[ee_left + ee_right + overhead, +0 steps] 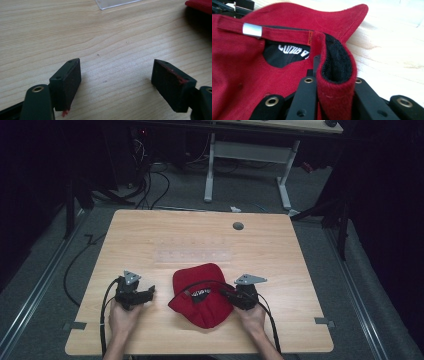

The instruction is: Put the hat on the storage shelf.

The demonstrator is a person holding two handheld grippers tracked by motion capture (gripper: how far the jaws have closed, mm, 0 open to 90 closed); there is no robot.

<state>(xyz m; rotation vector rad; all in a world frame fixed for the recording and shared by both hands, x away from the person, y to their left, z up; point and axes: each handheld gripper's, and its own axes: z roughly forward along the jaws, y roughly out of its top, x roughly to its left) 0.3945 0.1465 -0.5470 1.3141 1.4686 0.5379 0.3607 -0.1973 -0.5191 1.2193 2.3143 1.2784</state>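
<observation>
A: What is seen on the light wooden bench (150,235)?

B: A soft red cloth cap (202,295) is laid near the front edge, in the middle, between the two hands. A black lining with white letters is shown through the gap at its back.

A: How is the right tool (226,294) seen?

B: It is held in the right hand (252,317), just at the right side of the cap. In the right gripper view, the folded red edge of the cap (337,82) is pinched between the two black jaws. The jaws are clenched on it. A thin red strap with a small silver metal clip (252,30) is seen across the gap in the cap.

A: And the left tool (150,292)?

B: It is held in the left hand (122,317), to the left of the cap and a little apart from it. In the left gripper view, its jaws are spread wide, and bare wood is seen between them. Nothing is held. A bit of red is stuck on the pads (172,82).

A: Is anything else laid on the bench?

B: A flat clear plastic sheet (194,255) is laid just behind the cap. A small round grey cap (238,226) is set in the wood near the far edge.
</observation>
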